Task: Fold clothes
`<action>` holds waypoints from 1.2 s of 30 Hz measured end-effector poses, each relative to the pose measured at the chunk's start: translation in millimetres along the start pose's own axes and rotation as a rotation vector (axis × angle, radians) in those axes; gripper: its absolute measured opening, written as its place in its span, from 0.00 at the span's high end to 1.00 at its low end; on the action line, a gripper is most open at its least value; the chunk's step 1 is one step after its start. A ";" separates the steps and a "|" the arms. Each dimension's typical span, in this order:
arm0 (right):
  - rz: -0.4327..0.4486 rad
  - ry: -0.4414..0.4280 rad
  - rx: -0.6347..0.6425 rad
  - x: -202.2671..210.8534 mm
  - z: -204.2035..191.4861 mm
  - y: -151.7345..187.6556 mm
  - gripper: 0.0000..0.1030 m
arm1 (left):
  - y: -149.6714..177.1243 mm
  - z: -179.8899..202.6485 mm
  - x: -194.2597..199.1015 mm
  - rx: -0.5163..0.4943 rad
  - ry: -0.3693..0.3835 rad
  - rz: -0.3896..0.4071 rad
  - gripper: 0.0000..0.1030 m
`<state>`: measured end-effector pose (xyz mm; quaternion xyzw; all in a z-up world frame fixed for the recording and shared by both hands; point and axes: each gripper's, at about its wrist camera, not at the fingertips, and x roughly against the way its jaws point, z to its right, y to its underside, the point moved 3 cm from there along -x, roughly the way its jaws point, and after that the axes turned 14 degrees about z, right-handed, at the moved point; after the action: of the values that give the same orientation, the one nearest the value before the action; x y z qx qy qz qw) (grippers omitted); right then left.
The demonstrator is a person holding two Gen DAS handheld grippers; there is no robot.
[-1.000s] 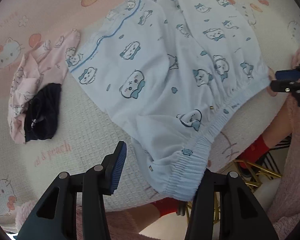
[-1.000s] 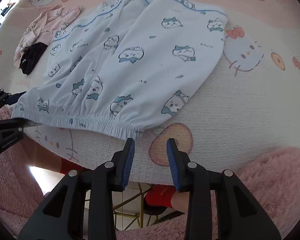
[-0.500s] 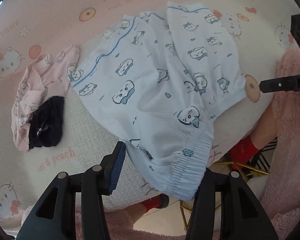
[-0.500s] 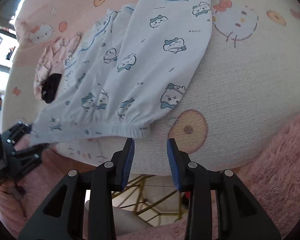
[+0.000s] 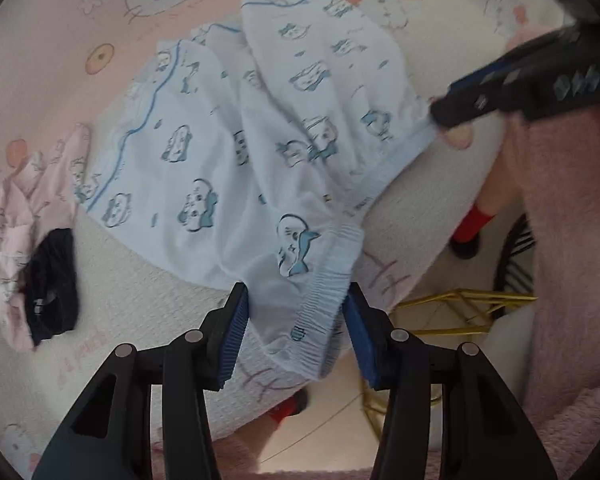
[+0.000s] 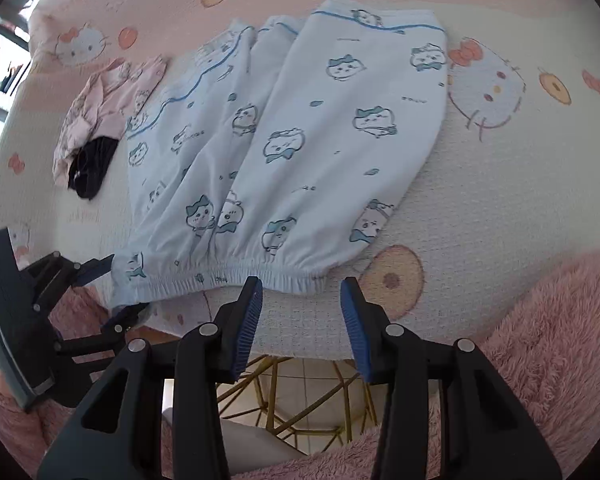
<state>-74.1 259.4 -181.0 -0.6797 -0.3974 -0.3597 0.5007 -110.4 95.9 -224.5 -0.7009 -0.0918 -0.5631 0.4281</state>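
Observation:
Light blue pyjama trousers (image 6: 300, 152) with cartoon prints lie flat on the table, elastic waistband along the near edge; they also show in the left wrist view (image 5: 260, 152). My left gripper (image 5: 296, 336) is open, its jaws either side of the waistband's left corner, which hangs over the table edge. It also shows in the right wrist view (image 6: 116, 288). My right gripper (image 6: 302, 320) is open and empty, just in front of the waistband's right part. It shows blurred in the left wrist view (image 5: 452, 108), near the waistband's right end.
A pink garment (image 6: 100, 108) and a small black one (image 6: 92, 164) lie left of the trousers. The pink Hello Kitty tablecloth (image 6: 500, 184) covers the table. A gold wire chair frame (image 6: 284, 400) stands below the near edge.
My left gripper's jaws have closed in around the waistband corner, though still open. My right gripper has opened wider and moved up to the waistband's right part.

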 end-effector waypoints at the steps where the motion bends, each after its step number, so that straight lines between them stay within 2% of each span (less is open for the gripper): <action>1: -0.010 0.034 0.041 -8.5 -1.3 2.8 0.60 | -4.0 -2.8 6.9 0.026 0.043 0.045 0.52; 4: -0.040 0.135 0.166 -33.7 -5.3 10.8 0.63 | -6.4 -14.3 21.9 0.076 0.134 0.094 0.52; 5: -0.050 0.169 0.207 -42.0 -6.6 13.3 0.66 | -5.2 -18.6 26.1 0.089 0.136 0.097 0.52; 6: -0.059 0.205 0.239 -49.3 -5.5 15.9 0.67 | -2.7 -28.7 27.0 0.128 0.092 0.089 0.52; 7: -0.066 0.240 0.225 -51.9 5.5 18.3 0.66 | -0.1 -39.2 27.8 0.168 0.044 0.080 0.52; 9: -0.055 0.181 0.100 -44.1 26.8 19.4 0.67 | 12.2 -73.2 15.1 0.383 -0.007 0.007 0.52; 13: 0.072 0.202 -0.005 -15.7 52.9 10.5 0.67 | 38.6 -90.6 -3.4 0.612 -0.005 -0.034 0.52; 14: 0.098 0.205 -0.019 -10.3 57.7 8.9 0.67 | 42.2 -86.0 -5.9 0.649 0.030 -0.041 0.52; 15: 0.072 0.184 -0.035 -13.2 62.1 11.8 0.67 | 45.6 -80.9 -8.3 0.684 0.067 -0.048 0.52; 17: 0.022 0.145 -0.069 -21.8 71.2 20.6 0.67 | 48.0 -72.0 -17.5 0.687 0.065 -0.064 0.52; 20: 0.009 0.037 -0.158 -28.8 84.3 27.9 0.66 | 51.4 -58.6 -31.6 0.689 0.059 -0.089 0.52; 21: 0.004 0.017 -0.150 -30.4 82.9 27.2 0.67 | 52.5 -54.2 -36.2 0.689 0.058 -0.097 0.52; 22: -0.002 -0.003 -0.141 -31.9 81.5 26.5 0.67 | 47.4 -48.3 -36.3 0.638 0.027 -0.090 0.58; 23: -0.007 -0.014 -0.123 -32.9 78.8 26.5 0.73 | 42.2 -43.7 -33.9 0.591 0.003 -0.080 0.67; 24: -0.006 0.013 -0.069 -32.0 70.8 28.9 0.80 | 37.1 -39.1 -31.4 0.544 -0.020 -0.070 0.86; 25: -0.006 0.039 -0.015 -31.1 62.7 31.2 0.82 | 33.9 -38.6 -27.1 0.508 -0.062 -0.064 0.86; 26: -0.004 0.075 0.039 -29.5 56.3 33.4 0.83 | 34.5 -42.3 -21.4 0.497 -0.081 -0.068 0.86; 28: 0.022 0.252 0.138 -18.5 63.4 37.7 0.83 | 35.9 -50.1 -9.9 0.478 -0.117 -0.079 0.86; 29: 0.031 0.330 0.167 -12.0 69.9 39.9 0.84 | 38.2 -57.6 -3.1 0.509 -0.087 -0.071 0.86; 31: 0.000 0.318 0.084 -1.2 90.4 44.7 0.83 | 42.8 -73.0 10.7 0.575 -0.022 -0.053 0.82; 33: 0.006 0.253 0.003 13.8 103.6 43.7 0.83 | 40.9 -96.8 17.3 0.618 -0.026 -0.024 0.73; 34: 0.031 0.225 0.005 23.4 102.8 38.0 0.83 | 39.8 -108.8 20.5 0.639 -0.029 -0.010 0.67; 36: 0.080 0.191 0.068 40.2 92.5 19.2 0.77 | 29.9 -135.9 14.3 0.665 -0.080 0.006 0.63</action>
<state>-31.3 352.6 -175.0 -0.6400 -0.3323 -0.3889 0.5733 -183.8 -23.2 -227.1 -0.5447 -0.2853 -0.4731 0.6309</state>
